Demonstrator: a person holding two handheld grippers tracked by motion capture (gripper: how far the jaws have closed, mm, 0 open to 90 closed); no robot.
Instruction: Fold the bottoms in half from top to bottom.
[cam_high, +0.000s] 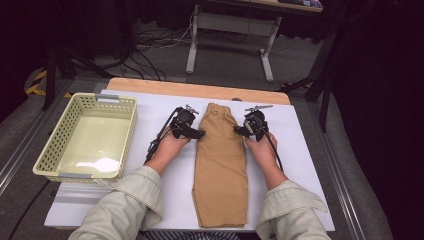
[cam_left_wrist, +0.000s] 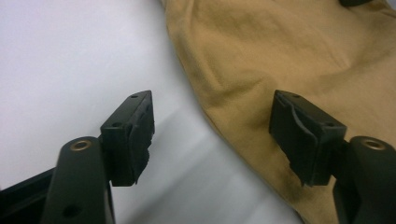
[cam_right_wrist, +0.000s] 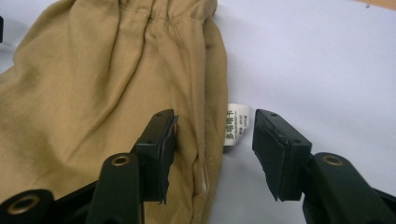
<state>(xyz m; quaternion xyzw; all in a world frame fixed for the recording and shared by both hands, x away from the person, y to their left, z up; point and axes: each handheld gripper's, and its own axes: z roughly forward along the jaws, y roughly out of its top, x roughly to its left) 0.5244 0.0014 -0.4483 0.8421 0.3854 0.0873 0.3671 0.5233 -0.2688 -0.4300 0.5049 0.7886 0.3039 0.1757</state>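
1. White, smooth sheeting covers the table (cam_high: 305, 150), with a bare wooden edge at 12 o'clock.
2. Tan trousers (cam_high: 220, 170), soft and creased, lie flat and folded lengthwise at the centre, gathered waistband at 12 o'clock.
3. Pale-yellow plastic basket (cam_high: 50, 150), perforated and rectangular, sits at 9 o'clock.
4. Left hand-held gripper (cam_left_wrist: 212, 135) stands open astride the trousers' edge.
5. Right hand-held gripper (cam_right_wrist: 215, 149) stands open astride the other edge and its white label (cam_right_wrist: 236, 123).

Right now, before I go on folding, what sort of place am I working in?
Probably a lab or data-recording workspace, not a home. A white board covers the wooden tabletop, loose black cables trail over the grey carpet, and a metal-legged workbench stands behind. The tan fabric shorts and pale yellow plastic basket look like staged props.
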